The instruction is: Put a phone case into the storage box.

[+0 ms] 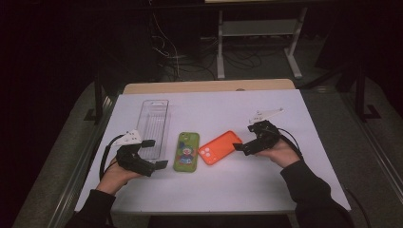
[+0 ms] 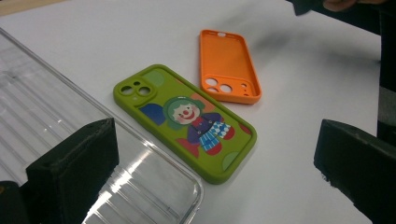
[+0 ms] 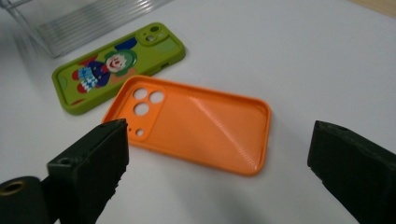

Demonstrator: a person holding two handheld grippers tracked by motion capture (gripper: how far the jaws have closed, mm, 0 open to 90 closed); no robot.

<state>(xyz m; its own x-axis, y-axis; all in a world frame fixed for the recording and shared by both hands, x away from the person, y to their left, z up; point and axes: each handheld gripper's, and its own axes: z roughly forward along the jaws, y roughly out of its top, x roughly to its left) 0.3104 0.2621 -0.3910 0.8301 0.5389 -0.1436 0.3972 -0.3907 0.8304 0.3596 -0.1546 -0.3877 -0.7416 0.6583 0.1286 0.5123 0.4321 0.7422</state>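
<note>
An orange phone case lies hollow side up in the middle of the white table. Left of it a green phone case with a clown picture lies back up. My right gripper stands open just right of the orange case, its jaws wide apart and pointing at it, with nothing touching them. At the table's left my left gripper stands open, empty, aimed toward the green case, one jaw over the near end of the clear tray.
A clear ribbed plastic tray lies lengthwise left of the green case. Bare white table spreads in front of and behind the cases. Beyond the far edge are a wooden strip, desk legs and cables on a dark floor.
</note>
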